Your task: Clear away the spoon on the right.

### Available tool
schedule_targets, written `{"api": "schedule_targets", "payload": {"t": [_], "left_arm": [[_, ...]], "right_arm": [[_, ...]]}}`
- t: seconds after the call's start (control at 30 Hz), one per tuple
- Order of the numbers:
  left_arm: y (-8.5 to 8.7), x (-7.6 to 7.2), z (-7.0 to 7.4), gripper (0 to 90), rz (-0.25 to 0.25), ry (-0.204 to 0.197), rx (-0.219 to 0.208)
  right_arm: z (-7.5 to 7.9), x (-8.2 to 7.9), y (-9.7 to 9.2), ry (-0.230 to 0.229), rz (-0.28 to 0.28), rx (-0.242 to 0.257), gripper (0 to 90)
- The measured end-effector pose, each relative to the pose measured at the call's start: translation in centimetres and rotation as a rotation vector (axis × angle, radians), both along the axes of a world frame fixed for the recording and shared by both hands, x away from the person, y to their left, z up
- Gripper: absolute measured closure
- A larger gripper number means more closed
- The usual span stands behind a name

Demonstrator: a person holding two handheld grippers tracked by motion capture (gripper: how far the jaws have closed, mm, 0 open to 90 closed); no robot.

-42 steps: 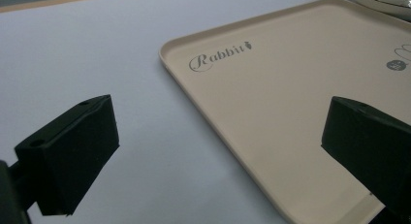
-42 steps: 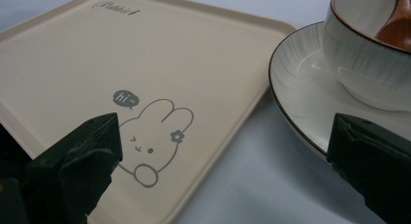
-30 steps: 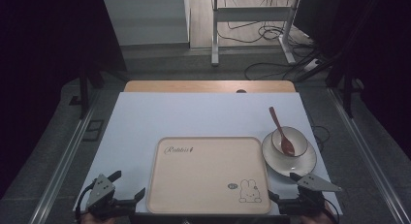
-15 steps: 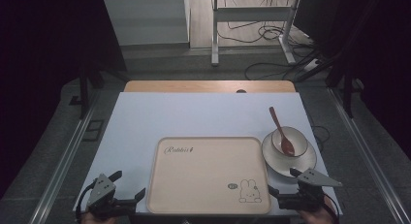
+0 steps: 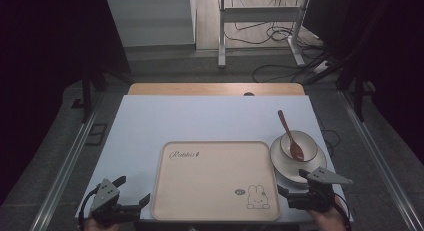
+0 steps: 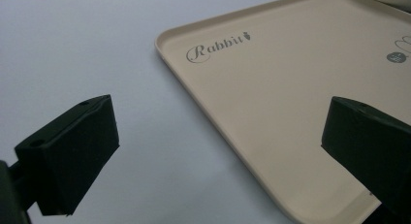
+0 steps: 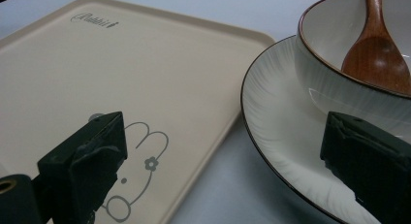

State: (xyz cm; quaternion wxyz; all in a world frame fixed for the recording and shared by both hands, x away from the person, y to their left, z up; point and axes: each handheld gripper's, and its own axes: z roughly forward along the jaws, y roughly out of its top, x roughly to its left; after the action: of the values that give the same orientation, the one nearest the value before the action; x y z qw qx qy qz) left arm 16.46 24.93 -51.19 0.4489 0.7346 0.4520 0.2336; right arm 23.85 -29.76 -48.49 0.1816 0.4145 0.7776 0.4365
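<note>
Pale blue-white tabletop (image 5: 200,118) fills the work area, with dark floor and trailing cables beyond its far edge. Just ahead of the right gripper (image 5: 304,195) sits the plate (image 5: 286,168), carrying a bowl (image 5: 307,141) with a wooden spoon (image 5: 290,136) resting inside, its handle leaning away from the person. In the right gripper view the plate's dark-lined rim (image 7: 252,117) lies between the two jaws, which stand wide apart and hold nothing.

The step in hand looks like taking hold of the plate by its near rim. To do it well, the right gripper should go in low and level, one jaw under the rim and one above, biting well onto the rim and short of the bowl's wall. A gentle, flat lift would keep the bowl and spoon from sliding.

To that gripper's left, just beside the plate, lies the beige tray (image 5: 215,181) with its rabbit drawing (image 7: 140,161), bare and probably the destination. Across the tray, the left gripper (image 5: 131,197) waits at the tray's near left corner, jaws likewise spread and empty, the tray's edge (image 6: 223,136) running between them.
</note>
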Motion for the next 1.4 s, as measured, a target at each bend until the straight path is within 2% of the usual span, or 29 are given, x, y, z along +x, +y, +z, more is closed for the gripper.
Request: {"api": "schedule_targets", "payload": {"t": [0.1, 0.33, 0.63, 1.1, 1.3, 1.4], "left_arm": [[0.0, 0.1, 0.0, 0.0, 0.000, 0.002, 0.001], [0.0, 0.2, 0.0, 0.0, -0.004, 0.006, -0.002], [-0.1, 0.4, 0.0, 0.0, -0.014, 0.010, 0.002], [-0.2, 0.6, 0.0, 0.0, -0.020, 0.016, 0.003], [-0.2, 0.6, 0.0, 0.0, -0.021, 0.020, 0.003], [-0.2, 0.7, 0.0, 0.0, -0.020, 0.023, 0.003]], "right_arm": [[-0.1, 0.3, 0.1, 0.015, 0.024, -0.012, 3.1], [0.6, 1.2, 0.4, 0.001, 0.028, -0.026, 2.9], [1.2, 1.8, 0.6, 0.012, 0.041, -0.008, 2.4], [3.1, 3.8, 0.2, 0.000, -0.024, -0.018, 1.8], [3.6, 5.1, 0.3, 0.000, -0.050, -0.069, 0.5], [3.6, 5.7, 0.3, 0.008, -0.067, -0.070, 0.3]]}}
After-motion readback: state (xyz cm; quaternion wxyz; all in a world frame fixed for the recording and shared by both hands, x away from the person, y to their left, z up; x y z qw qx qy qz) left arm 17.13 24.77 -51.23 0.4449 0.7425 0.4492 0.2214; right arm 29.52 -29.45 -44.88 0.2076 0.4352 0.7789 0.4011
